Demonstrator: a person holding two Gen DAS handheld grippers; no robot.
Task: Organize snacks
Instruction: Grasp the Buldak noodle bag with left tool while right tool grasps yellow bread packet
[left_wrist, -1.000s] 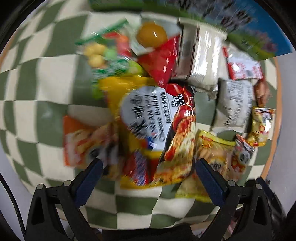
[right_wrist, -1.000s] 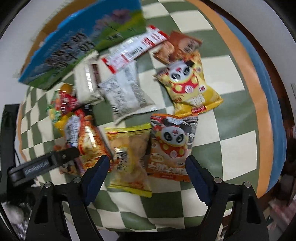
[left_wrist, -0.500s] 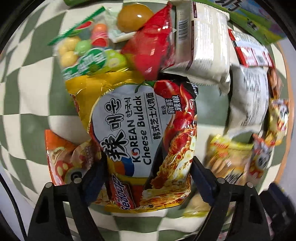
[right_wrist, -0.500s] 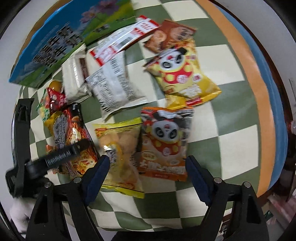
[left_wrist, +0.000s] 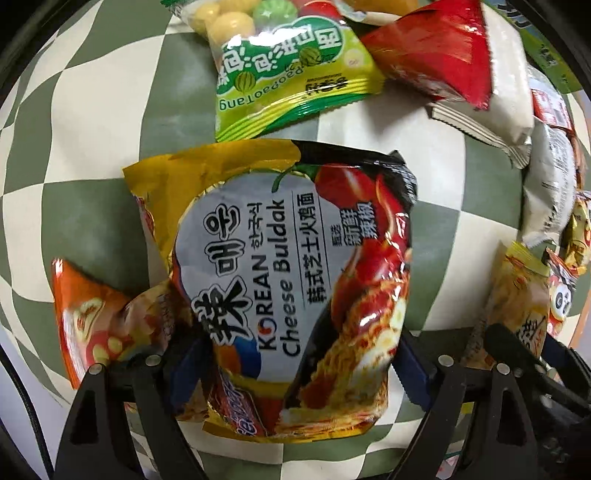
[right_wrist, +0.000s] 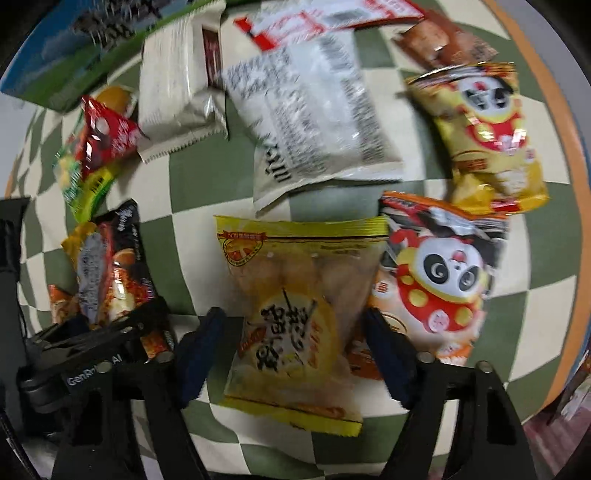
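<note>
A Korean Cheese Buldak noodle packet lies on the green-and-cream checked cloth, partly over an orange snack bag. My left gripper points down over it. The packet's lower end fills the gap between the blue pads; the jaws are opening slightly and I see no squeeze. A yellow see-through snack packet lies flat between the jaws of my right gripper. Those jaws are closing, and a strip of cloth still shows beside the left pad. The left gripper also appears at the lower left of the right wrist view.
Around lie a green candy bag, a red packet, a beige packet, a white printed packet, an orange panda bag touching the yellow packet, and a yellow panda bag. A blue-green box stands behind. The table's orange edge runs along the right.
Both grippers have sunk toward the cloth. The left jaws narrowed around the noodle packet. The right gripper shifted over the yellow packet and its jaws came closer together.
</note>
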